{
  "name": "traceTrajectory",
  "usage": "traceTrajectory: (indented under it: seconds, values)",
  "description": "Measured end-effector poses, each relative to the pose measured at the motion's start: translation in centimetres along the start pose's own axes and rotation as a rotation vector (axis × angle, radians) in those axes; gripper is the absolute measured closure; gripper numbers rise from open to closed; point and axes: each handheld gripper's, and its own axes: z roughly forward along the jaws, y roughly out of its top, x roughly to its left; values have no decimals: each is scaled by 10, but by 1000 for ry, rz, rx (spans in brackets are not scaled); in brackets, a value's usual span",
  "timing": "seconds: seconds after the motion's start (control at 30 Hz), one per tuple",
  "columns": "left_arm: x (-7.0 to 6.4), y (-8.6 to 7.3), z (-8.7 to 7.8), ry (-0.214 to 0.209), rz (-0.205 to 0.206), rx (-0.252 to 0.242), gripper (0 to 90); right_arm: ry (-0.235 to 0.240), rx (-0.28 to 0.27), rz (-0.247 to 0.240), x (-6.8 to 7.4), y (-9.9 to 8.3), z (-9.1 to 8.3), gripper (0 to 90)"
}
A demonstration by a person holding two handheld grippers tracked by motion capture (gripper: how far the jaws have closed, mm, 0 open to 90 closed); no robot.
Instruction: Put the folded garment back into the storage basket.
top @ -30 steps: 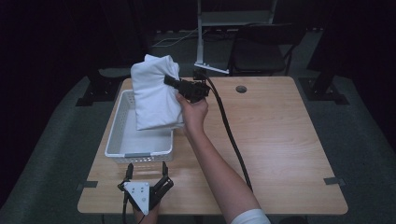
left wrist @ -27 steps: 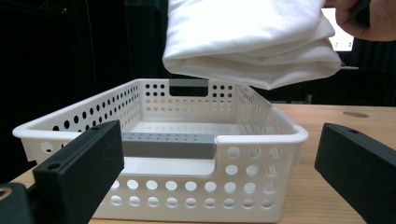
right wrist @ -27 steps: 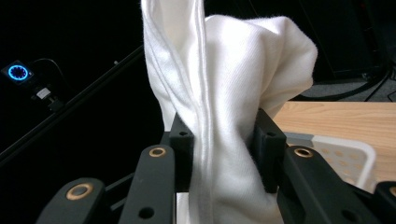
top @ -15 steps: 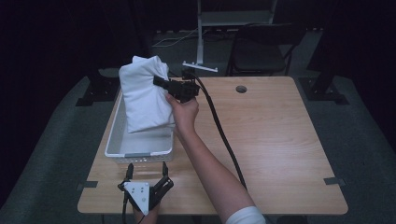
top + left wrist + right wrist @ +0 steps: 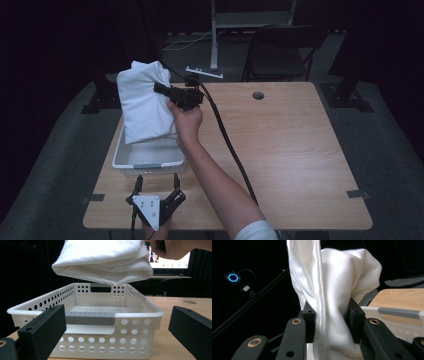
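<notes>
Right gripper [image 5: 161,90] holds white cloth [image 5: 145,102] above white basket [image 5: 150,159]

A dim recording lab or studio: black-draped surroundings around one lit wooden surface [image 5: 280,150]; grey carpet and stand feet below; a folding chair [image 5: 280,50] behind; a lit monitor [image 5: 172,261]; a blue-ringed tracking device [image 5: 233,277] on a rail.

A brown wooden table [image 5: 280,150] holds a white basket with holes [image 5: 148,159] by its left edge. The left gripper [image 5: 156,186] rests near the front edge, just before the basket.
</notes>
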Motion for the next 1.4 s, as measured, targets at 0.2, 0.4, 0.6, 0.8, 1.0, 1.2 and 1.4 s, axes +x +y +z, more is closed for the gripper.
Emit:
traceTrajectory:
  seconds: [0.2,0.4,0.6,0.8,1.0,1.2,1.4]
  values:
    - [0,0,0,0,-1,-2,22,4,7,4,1,-3,4,677]
    - [0,0,0,0,-1,-5,22,9,14,8,1,-4,6,676]
    - [0,0,-1,1,-2,-8,22,4,22,3,0,-5,7,676]
    - [0,0,-1,5,2,-9,22,10,42,3,-4,-9,10,676]
    - [0,0,-1,6,0,-10,22,14,43,20,-10,-15,12,676]
    - [1,0,-1,11,1,-9,22,4,69,25,-18,-23,17,675]
    - [1,0,-1,11,1,-8,22,-14,94,32,-24,-31,23,675]
